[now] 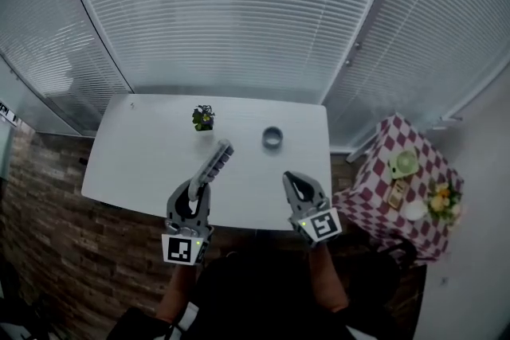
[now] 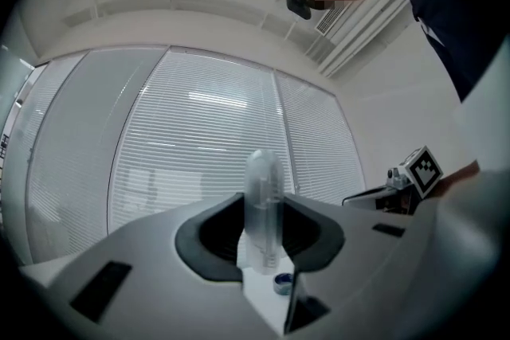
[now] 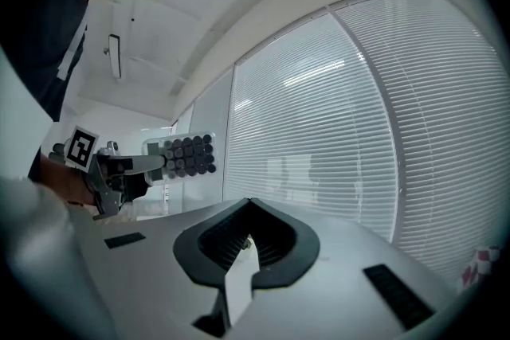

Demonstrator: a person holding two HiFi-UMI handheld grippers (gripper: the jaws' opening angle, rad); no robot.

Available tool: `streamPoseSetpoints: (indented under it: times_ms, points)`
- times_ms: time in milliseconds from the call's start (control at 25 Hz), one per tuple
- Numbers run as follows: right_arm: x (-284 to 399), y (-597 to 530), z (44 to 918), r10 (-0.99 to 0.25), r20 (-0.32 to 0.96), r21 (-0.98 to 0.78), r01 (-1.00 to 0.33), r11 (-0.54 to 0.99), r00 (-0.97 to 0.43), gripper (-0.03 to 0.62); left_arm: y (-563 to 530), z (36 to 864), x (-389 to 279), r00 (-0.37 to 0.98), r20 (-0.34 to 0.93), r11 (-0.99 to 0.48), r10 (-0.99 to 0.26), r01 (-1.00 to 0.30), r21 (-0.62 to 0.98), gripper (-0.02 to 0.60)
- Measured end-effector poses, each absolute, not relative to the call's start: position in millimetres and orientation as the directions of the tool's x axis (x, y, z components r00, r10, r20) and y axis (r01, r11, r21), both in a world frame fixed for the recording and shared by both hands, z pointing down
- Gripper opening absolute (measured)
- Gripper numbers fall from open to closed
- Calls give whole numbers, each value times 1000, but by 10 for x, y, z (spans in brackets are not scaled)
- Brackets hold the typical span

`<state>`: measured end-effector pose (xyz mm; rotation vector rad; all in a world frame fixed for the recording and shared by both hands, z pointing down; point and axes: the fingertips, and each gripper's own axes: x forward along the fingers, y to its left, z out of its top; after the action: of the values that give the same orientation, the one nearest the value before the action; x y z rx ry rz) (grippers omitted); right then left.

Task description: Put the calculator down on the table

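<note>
My left tongs [image 1: 197, 191] are clamped on the near end of the calculator [image 1: 216, 159], which juts out edge-on above the counter [image 1: 135, 163]. I'd lower it, roll it flat, and release short of the plant [image 1: 203, 118]. My right tongs [image 1: 300, 185] are closed and empty.

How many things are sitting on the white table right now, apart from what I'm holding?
2: a small potted plant toward the far edge, and a grey ring to its right. The calculator is held in the left gripper. Something small could hide beneath the calculator.
</note>
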<state>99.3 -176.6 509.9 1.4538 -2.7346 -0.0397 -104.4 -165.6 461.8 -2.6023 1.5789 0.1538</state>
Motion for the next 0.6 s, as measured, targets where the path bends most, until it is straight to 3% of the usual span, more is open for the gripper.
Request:
streamPoseSetpoints:
  times_ms: [360,600]
  points:
    - [968,-1892,5087,-818,20,44,-817,575,-574,5,-1807,4648,-1001,455,-119,-455,-882,-890,-29,101]
    - [956,-1940,5093,-810,15,30,-810,586,-586,5,-1883,4761,-1014,455,-37,-454,-890,-891,-10,101]
